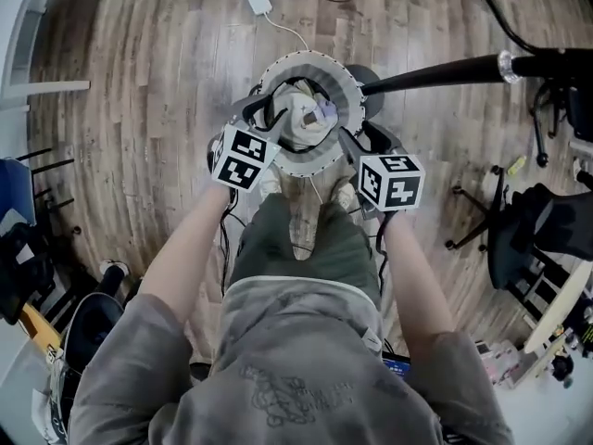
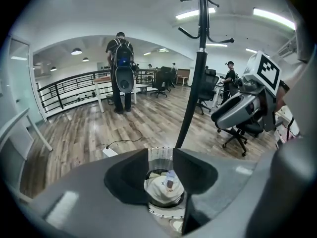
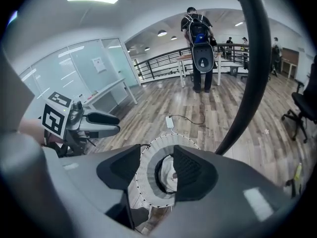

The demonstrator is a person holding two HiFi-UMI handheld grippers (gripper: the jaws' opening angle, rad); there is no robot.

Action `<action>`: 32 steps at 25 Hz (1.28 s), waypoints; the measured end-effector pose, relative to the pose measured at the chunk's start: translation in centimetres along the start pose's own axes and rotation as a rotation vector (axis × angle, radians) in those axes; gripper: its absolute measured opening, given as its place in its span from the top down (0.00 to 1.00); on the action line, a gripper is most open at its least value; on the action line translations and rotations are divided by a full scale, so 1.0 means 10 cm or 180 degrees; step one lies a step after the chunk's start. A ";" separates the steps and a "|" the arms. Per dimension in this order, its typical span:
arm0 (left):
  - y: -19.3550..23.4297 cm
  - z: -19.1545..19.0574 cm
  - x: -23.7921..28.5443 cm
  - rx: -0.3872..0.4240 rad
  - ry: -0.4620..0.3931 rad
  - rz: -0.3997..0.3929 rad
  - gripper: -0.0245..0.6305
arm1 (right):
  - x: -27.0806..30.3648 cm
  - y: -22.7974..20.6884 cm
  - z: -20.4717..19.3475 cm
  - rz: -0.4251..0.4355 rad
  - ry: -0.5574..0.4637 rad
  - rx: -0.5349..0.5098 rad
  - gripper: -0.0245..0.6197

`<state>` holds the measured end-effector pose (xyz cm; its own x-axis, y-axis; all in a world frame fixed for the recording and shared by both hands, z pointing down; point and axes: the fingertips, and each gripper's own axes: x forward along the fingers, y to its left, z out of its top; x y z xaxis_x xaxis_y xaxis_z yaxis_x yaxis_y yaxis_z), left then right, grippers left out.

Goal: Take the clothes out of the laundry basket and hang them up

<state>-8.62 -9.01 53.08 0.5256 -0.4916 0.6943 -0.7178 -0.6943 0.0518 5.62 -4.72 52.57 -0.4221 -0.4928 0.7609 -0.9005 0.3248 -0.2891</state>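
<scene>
Left tongs (image 2: 161, 172): mine, jaws wide, nothing between them.
Right tongs (image 3: 157, 171): wide, empty.
Round white slatted laundry basket (image 1: 345, 91): centre of the head view, on the wood floor, between my tongs.
Cream crumpled clothes (image 1: 301, 109): inside the basket.
Black coat-stand pole (image 1: 435, 72): upper right, beside the basket.

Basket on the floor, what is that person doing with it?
A person stands over the round white laundry basket, holding a gripper in each hand. The left gripper and the right gripper both hover above it, jaws apart, with nothing in them. The pale clothes lie bunched inside the basket. A black coat stand is right beside it, and the hooks in view are bare.
</scene>
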 end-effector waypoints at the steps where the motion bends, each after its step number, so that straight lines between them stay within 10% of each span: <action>1: 0.02 -0.07 0.10 -0.0001 0.0029 -0.0007 0.73 | 0.10 -0.02 -0.07 -0.0004 0.0051 0.0014 0.61; 12: 0.01 -0.89 1.09 -0.0102 0.0230 -0.0007 0.73 | 1.12 -0.43 -0.89 -0.0069 0.0384 0.0159 0.62; 23: 0.05 -1.76 2.04 -0.0929 0.0383 -0.0088 0.73 | 2.28 -0.88 -1.55 -0.0151 0.0442 0.0458 0.62; 32: 0.03 -2.32 2.91 -0.0327 0.0717 -0.0303 0.73 | 3.07 -1.14 -2.07 -0.0198 0.0473 0.0891 0.62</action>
<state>-4.15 -11.36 89.94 0.4865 -0.2893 0.8244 -0.7187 -0.6691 0.1893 5.13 -6.89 91.27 -0.3639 -0.3748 0.8527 -0.9267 0.0530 -0.3721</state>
